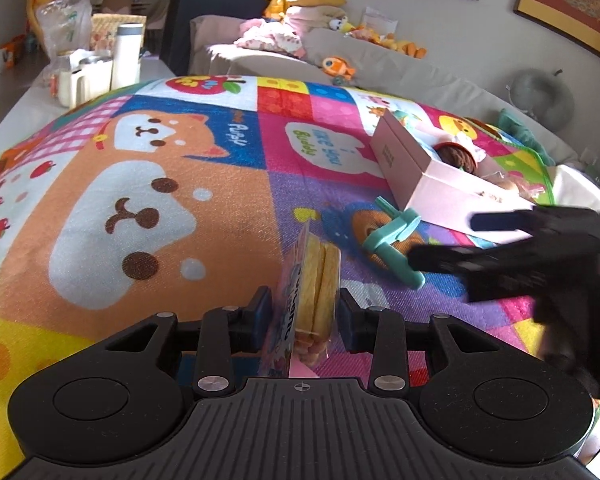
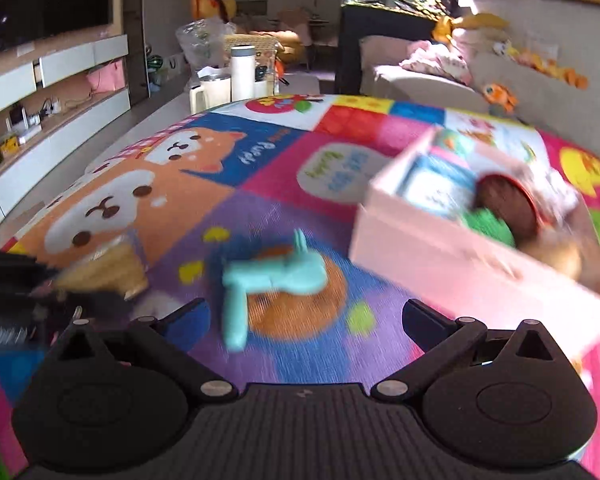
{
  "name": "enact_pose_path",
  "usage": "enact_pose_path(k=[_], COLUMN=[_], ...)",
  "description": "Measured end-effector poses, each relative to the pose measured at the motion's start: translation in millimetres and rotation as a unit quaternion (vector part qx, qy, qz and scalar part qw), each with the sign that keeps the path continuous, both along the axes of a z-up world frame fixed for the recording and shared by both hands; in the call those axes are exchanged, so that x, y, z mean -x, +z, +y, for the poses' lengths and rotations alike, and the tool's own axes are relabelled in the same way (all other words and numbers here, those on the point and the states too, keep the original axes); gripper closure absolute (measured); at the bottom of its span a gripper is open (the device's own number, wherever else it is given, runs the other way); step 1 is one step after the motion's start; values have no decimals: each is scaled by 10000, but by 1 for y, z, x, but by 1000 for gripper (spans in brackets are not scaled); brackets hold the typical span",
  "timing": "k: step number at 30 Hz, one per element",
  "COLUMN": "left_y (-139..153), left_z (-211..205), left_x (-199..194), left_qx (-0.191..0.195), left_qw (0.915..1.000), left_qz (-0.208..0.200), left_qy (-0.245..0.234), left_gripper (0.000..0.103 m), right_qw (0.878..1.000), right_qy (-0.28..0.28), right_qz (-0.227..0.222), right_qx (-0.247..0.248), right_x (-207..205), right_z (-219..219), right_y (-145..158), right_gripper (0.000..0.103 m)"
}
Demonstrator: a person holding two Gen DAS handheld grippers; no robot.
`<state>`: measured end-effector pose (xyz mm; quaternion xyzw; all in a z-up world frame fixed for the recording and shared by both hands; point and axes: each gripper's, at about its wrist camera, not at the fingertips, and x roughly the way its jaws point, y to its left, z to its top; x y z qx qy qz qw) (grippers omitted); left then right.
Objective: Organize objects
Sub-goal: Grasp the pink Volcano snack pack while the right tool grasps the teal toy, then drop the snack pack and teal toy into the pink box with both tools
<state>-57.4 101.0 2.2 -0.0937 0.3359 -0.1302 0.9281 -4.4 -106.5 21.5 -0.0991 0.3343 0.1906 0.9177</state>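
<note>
My left gripper [image 1: 304,312] is shut on a clear snack packet [image 1: 314,292] of yellow wafers, held just above the colourful play mat [image 1: 140,200]. The packet also shows in the right wrist view [image 2: 104,268], at the left. A teal plastic toy [image 1: 394,240] lies on the mat ahead of me, also seen in the right wrist view [image 2: 276,280]. My right gripper [image 2: 306,320] is open and empty, just short of the teal toy; in the left wrist view its fingers [image 1: 500,256] reach in from the right. A pink box [image 1: 432,176] holding several items stands at the right.
A white bottle [image 1: 126,54], jug and bags stand on a low table beyond the mat. A sofa [image 1: 400,68] with plush toys runs along the back. The right wrist view is blurred; shelves [image 2: 52,92] are at the left.
</note>
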Motion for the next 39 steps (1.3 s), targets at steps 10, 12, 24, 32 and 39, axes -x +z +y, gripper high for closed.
enact_pose_path(k=[10,12,24,32,39], left_y=[-1,0,9,91,113], left_z=[0,-1,-23,-83,-158], left_x=[1,1,4,-70,-146], left_qx=[-9,-38,-485,39,642], left_qw=[10000,10000,9986,9957,9910], left_qz=[-18,-23,-169,-644,-967], left_qy=[2,4,-86,-669,-670], left_gripper=[64,64,77,77,76], right_qw=[9984,9987,9971,9865,9806], right_qy=[107,132,-594,-1220,-1512], right_qz=[553,494,178,-437,-532], right_qx=[-49,-52,-452,-1006,-1124], right_x=[-34,-22,74,92,91], right_z=[24,18,-87,-143,-164], right_y=[-10,-5,31,43,34], right_gripper=[32,32,32,32,32])
